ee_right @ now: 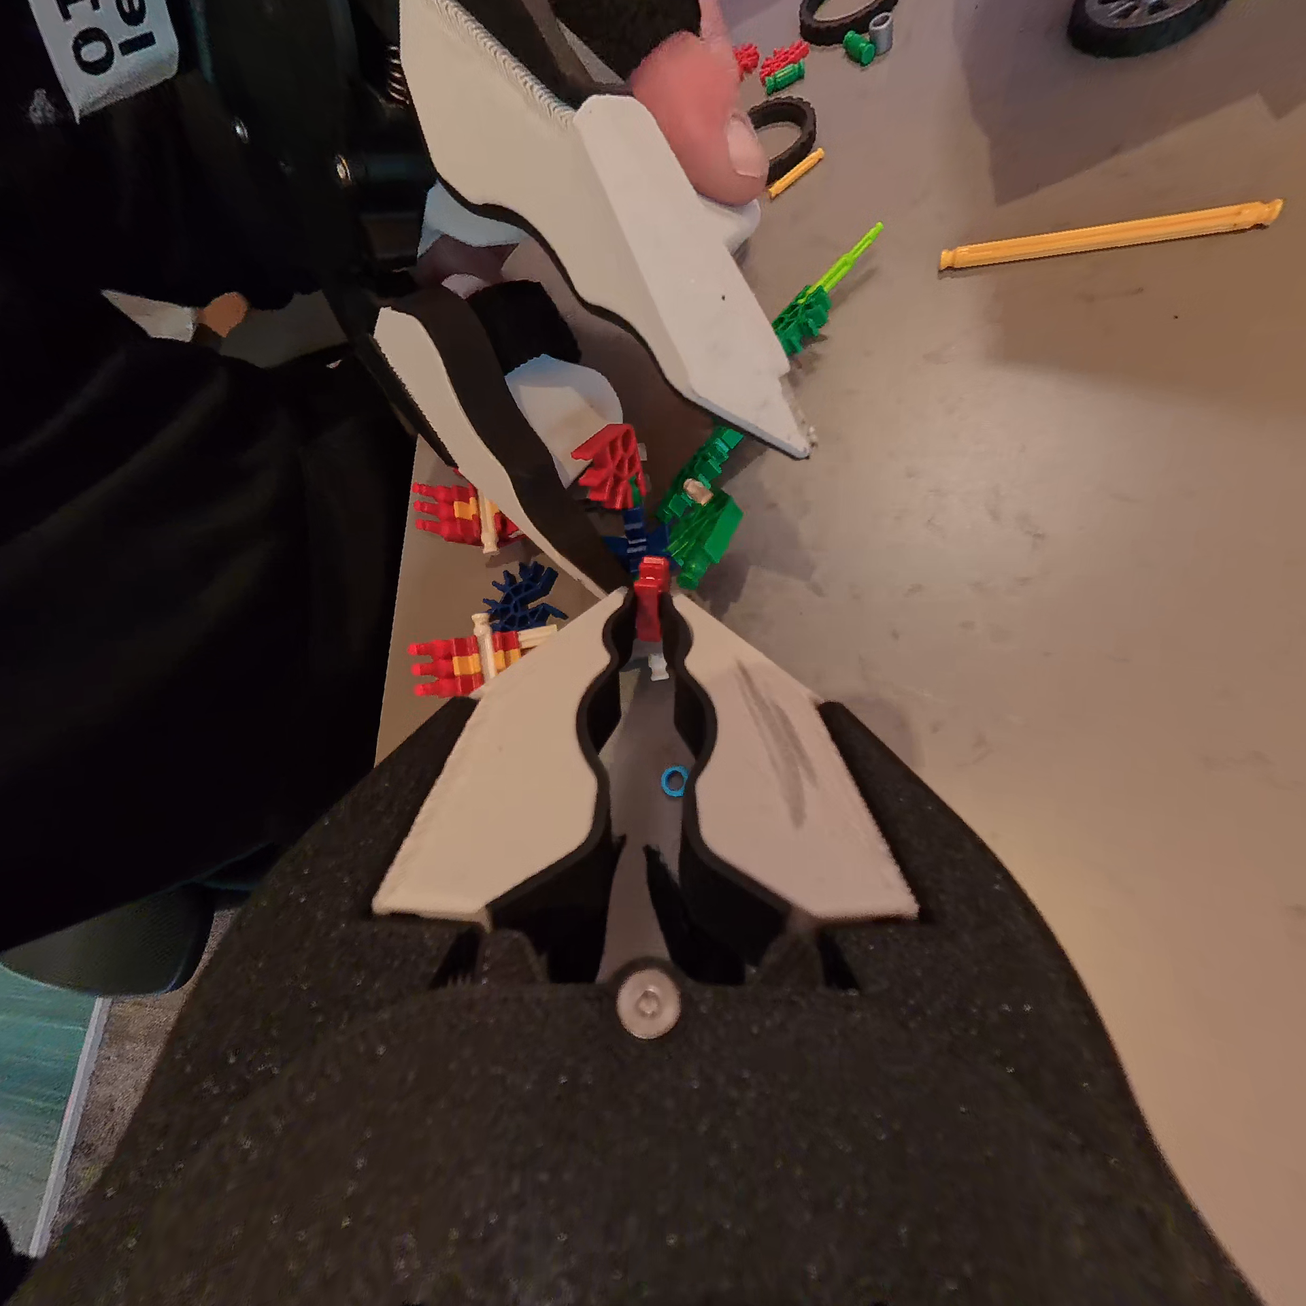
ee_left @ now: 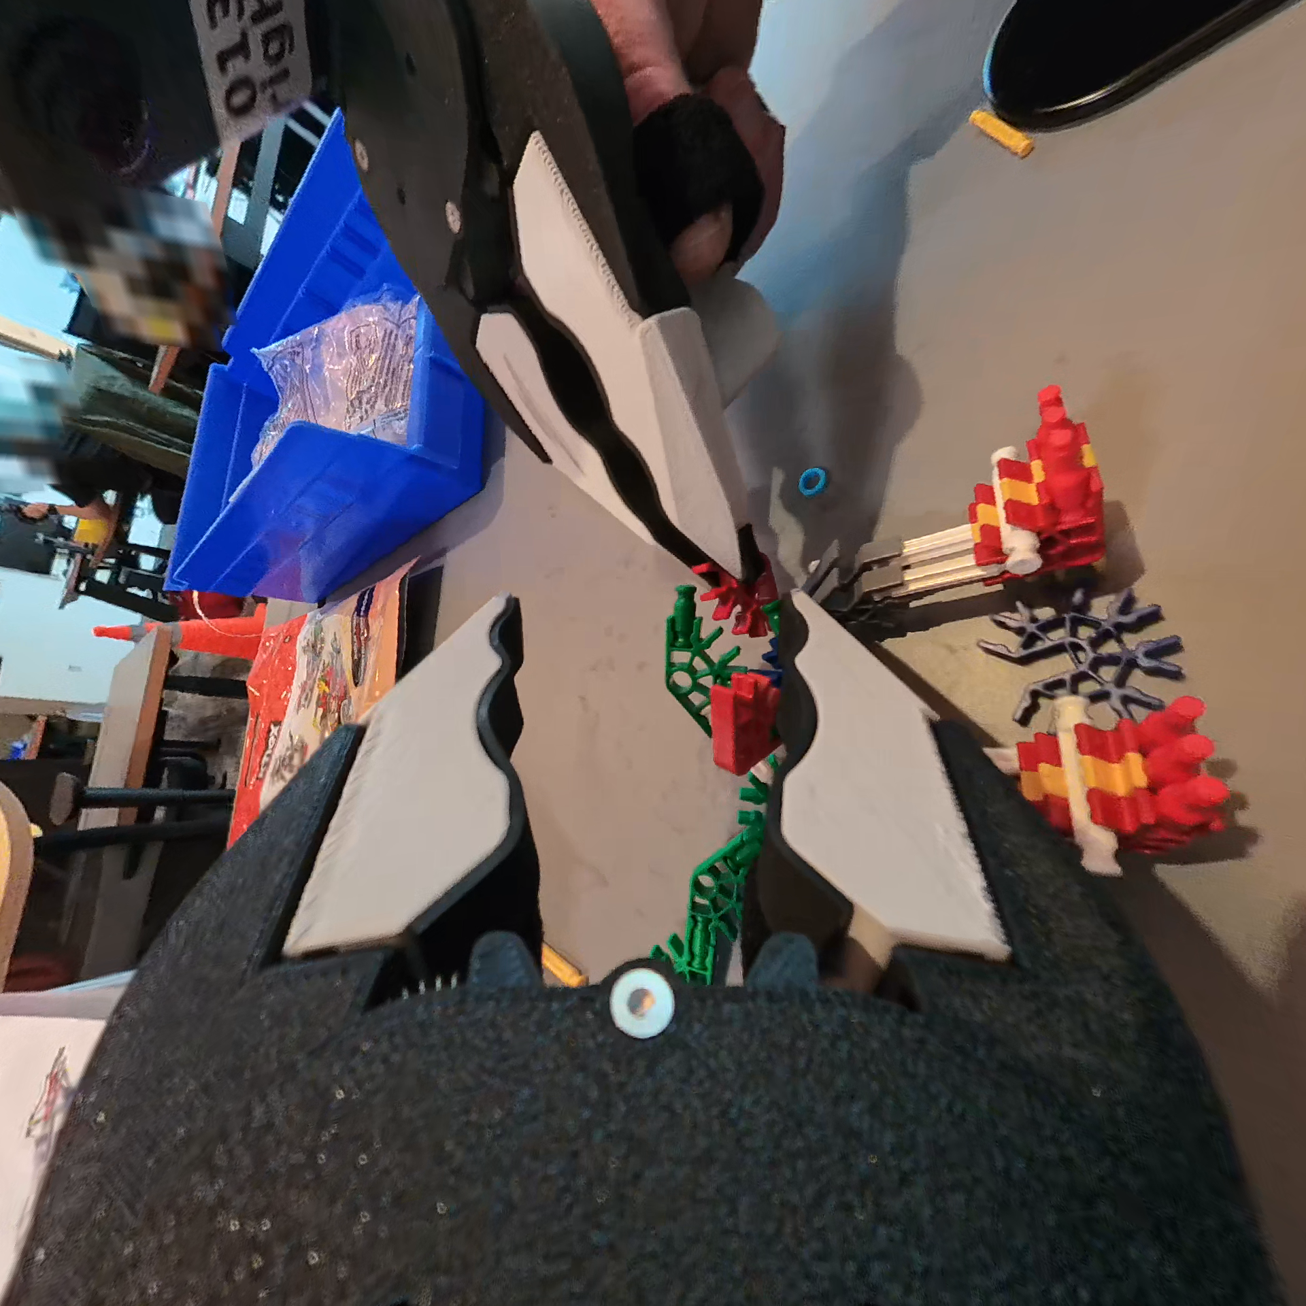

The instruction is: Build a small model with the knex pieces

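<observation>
Right gripper (ee_right: 646, 608) is clamped at its tips on a small red plastic connector piece (ee_right: 650, 601) of the green-and-blue toy assembly (ee_left: 707, 678) above the grey table (ee_right: 1060, 636); left gripper (ee_left: 650, 622) stands wide open around that assembly, gripping nothing.

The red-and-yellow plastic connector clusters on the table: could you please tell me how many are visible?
2. One red-and-yellow plastic connector cluster lies farther along the grey table, the other red-and-yellow cluster nearer, dark blue snowflake connectors between them. Others may be hidden.

Both wrist views look closely down along their claws, sharing the toy-piece cluster (ee_left: 735, 678) between them.
</observation>
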The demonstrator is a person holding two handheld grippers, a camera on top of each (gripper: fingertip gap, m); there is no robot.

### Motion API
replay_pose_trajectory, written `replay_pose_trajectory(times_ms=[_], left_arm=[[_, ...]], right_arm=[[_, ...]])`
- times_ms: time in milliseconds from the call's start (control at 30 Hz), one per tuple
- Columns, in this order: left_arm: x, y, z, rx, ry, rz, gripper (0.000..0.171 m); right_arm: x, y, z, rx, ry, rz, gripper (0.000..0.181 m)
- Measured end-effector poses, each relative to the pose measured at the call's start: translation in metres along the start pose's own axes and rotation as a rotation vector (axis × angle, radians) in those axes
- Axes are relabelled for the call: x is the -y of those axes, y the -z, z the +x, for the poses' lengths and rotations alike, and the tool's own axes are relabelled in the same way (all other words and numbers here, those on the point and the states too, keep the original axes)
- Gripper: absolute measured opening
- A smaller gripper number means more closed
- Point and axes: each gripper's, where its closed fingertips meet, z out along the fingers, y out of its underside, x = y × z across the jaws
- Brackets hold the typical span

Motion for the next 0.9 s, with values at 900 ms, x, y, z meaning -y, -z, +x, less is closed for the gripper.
replay_pose_trajectory(times_ms=[900], left_arm=[[-0.026, 0.008, -0.015, -0.124, -0.121, 0.137, 0.061]], right_arm=[[0.011, -0.03, 0.0, 0.097, 0.07, -0.015, 0.0]])
